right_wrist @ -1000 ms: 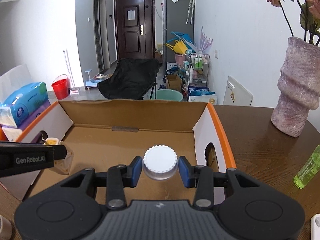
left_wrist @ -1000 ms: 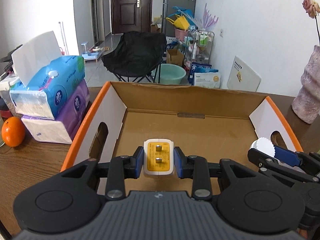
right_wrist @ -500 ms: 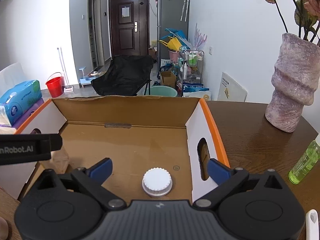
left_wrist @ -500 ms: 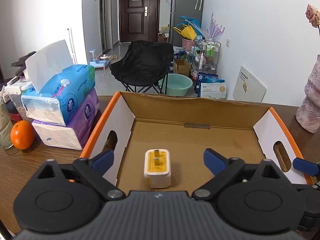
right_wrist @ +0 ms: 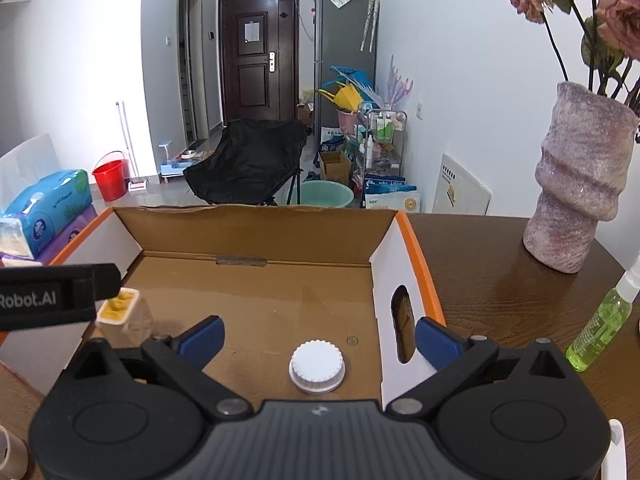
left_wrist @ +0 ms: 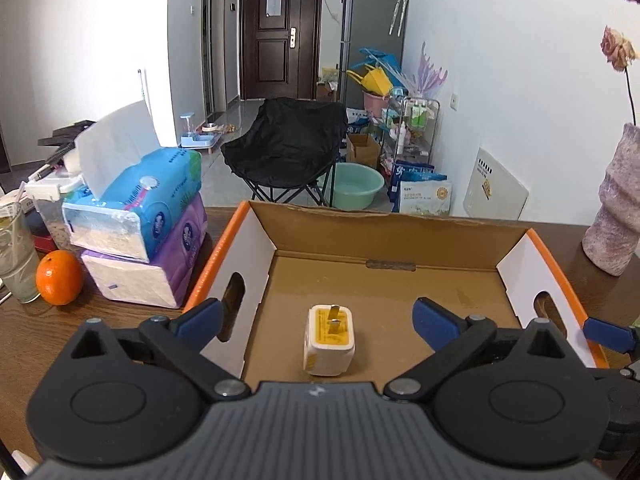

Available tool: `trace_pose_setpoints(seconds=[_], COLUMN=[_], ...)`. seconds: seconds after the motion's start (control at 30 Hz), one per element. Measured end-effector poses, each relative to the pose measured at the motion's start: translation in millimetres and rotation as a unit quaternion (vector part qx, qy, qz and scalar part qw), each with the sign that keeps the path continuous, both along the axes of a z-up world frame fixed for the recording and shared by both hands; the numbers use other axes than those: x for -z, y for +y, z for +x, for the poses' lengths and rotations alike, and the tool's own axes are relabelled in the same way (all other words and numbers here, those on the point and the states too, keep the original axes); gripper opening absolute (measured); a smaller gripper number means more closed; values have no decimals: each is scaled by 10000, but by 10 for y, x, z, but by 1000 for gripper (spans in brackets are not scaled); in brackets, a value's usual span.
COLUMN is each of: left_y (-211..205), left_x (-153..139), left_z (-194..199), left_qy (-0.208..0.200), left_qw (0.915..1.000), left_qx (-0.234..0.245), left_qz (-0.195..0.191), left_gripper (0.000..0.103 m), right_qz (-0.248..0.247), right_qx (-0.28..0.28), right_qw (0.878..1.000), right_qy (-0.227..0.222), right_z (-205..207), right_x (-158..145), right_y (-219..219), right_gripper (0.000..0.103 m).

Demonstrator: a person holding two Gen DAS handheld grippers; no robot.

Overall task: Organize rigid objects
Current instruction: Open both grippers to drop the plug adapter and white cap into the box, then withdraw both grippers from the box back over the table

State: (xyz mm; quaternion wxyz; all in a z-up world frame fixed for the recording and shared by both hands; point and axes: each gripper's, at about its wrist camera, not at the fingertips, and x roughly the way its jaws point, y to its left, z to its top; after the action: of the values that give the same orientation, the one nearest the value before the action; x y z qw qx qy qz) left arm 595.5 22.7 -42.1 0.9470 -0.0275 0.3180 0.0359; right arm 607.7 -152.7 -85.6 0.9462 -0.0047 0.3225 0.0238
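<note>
An open cardboard box [left_wrist: 384, 236] with orange rims lies on the brown table. A white charger plug [left_wrist: 330, 340] with a yellow face stands on the box floor. My left gripper [left_wrist: 317, 318] hovers just above and behind it, its jaws opening wide, pads clear of the plug. In the right wrist view the same plug [right_wrist: 120, 312] shows at the left, partly behind a left gripper finger [right_wrist: 60, 300]. A white ribbed cap [right_wrist: 317, 366] rests on the box [right_wrist: 256, 232] floor near its right wall. My right gripper [right_wrist: 320, 334] stands open over it without touching.
Two stacked tissue packs [left_wrist: 136, 216], an orange [left_wrist: 59, 277] and a glass [left_wrist: 14, 252] sit left of the box. A pink vase [right_wrist: 580, 192] with flowers and a green spray bottle [right_wrist: 600, 328] stand to the right. A black chair [left_wrist: 284, 140] stands beyond the table.
Both grippers opened wide and let go: the plug and the cap now rest on the box floor. The left gripper drew back and rose a little.
</note>
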Motion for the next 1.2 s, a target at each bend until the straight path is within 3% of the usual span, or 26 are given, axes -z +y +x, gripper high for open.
trace_pose_setpoints(seconds=[1.2], left_y=[111], left_x=[-393], left_z=[-1233], left_qy=[-472], left_qw=[9989], left_qx=[52], left_qz=[60], left_gripper=[103], right_qz=[-112], right_qx=[-402], right_qw=[9963], right_qy=[-750], right_z=[-1203], right_x=[-495], right_y=[-140], right_gripper=[103])
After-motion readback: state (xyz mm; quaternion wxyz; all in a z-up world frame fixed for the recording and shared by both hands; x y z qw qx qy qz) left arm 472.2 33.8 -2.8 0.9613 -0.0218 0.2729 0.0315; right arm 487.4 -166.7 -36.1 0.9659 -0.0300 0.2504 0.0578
